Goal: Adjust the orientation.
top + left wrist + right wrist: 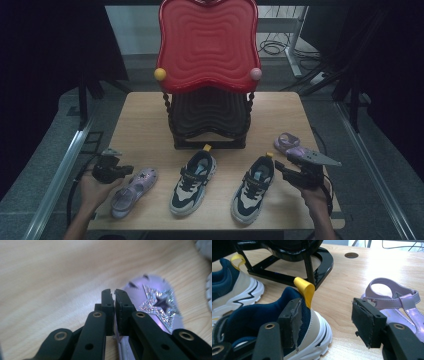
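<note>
We see left gripper [114, 293] nearly closed on purple sandal [155, 302] strap | right gripper [325, 317] wide open, empty, beside sneaker [274, 325] heel

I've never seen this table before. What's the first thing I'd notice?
The big red wavy shelf standing at the back of the table, with a black tier below it. In front lie two blue-and-cream sneakers side by side. A purple sandal with a sparkly star lies at the left, another purple sandal at the right.
</note>
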A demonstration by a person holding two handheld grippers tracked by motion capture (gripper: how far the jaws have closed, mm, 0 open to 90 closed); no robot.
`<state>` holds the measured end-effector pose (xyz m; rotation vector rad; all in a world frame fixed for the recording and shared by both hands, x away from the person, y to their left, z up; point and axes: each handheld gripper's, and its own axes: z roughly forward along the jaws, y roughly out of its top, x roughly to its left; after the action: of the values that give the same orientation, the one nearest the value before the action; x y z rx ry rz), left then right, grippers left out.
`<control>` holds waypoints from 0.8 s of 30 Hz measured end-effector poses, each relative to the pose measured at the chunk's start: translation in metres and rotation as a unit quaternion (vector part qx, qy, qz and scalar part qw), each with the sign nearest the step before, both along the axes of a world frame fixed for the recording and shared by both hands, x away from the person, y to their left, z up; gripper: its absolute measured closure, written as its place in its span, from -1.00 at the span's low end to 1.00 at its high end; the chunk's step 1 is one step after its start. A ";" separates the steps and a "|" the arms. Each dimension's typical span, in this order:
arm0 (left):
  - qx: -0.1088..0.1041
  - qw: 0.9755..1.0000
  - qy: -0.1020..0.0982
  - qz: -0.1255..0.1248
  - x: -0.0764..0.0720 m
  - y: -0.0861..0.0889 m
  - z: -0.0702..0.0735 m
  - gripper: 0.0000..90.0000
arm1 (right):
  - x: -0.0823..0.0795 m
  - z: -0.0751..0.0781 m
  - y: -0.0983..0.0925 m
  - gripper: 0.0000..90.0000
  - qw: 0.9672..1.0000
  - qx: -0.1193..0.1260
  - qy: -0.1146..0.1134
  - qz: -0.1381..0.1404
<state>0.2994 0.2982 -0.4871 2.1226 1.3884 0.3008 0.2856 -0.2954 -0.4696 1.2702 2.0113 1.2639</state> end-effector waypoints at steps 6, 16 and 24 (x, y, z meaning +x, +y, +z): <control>-0.032 0.998 -0.047 0.002 -0.009 -0.007 0.022 0.63 | 0.000 0.001 -0.005 -0.07 1.000 0.004 0.000 -0.008; -0.107 0.988 -0.104 0.025 -0.021 -0.013 0.036 0.28 | 0.004 -0.003 -0.012 -0.07 0.999 0.011 0.005 -0.033; -0.125 0.986 -0.109 0.017 -0.027 -0.017 0.037 0.16 | 0.000 -0.002 -0.012 -0.06 0.999 0.011 0.006 -0.052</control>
<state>0.2719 0.2814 -0.4501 1.8049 1.2645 0.3427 0.2855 -0.3077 -0.4715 1.3773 1.9190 1.2357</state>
